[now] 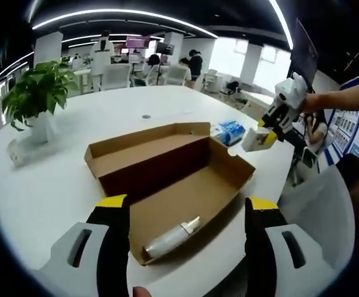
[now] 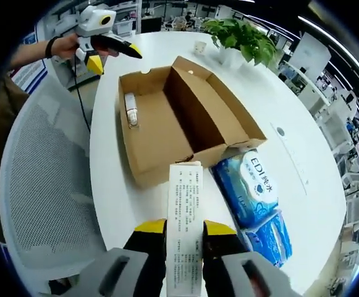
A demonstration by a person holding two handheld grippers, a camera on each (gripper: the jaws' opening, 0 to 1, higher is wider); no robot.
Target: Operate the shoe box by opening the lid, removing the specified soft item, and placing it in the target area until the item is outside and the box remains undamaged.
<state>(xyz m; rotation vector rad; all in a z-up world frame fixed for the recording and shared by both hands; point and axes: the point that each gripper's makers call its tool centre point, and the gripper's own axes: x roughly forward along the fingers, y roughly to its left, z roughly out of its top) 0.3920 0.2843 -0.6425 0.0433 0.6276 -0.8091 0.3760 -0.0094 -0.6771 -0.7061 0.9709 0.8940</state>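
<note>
Jaws of the right gripper (image 2: 184,232) are closed on a slim white carton (image 2: 185,213) printed with small text, held up just short of the shoe box (image 2: 185,117) and above the worktop (image 2: 114,179). In the left gripper view the same right gripper (image 1: 261,137) hangs beyond the box's far right corner with that carton (image 1: 258,140) in its grip. The left gripper (image 1: 185,216) has its jaws spread wide and holding nothing, poised over the near end of the shoe box (image 1: 167,173); in the right gripper view it (image 2: 108,57) sits in a person's hand past the far corner of the box. The shoe box lies open on the worktop (image 1: 68,179), its lid folded back flat beside the tray. Inside the tray, against the end wall nearest the left gripper, lies a white tube-like item (image 1: 170,239), also seen from the other side (image 2: 130,108). Two blue packs of wipes (image 2: 256,198) rest on the worktop touching the box's side nearest the right gripper. A potted plant (image 1: 36,99) stands well beyond the box.
</note>
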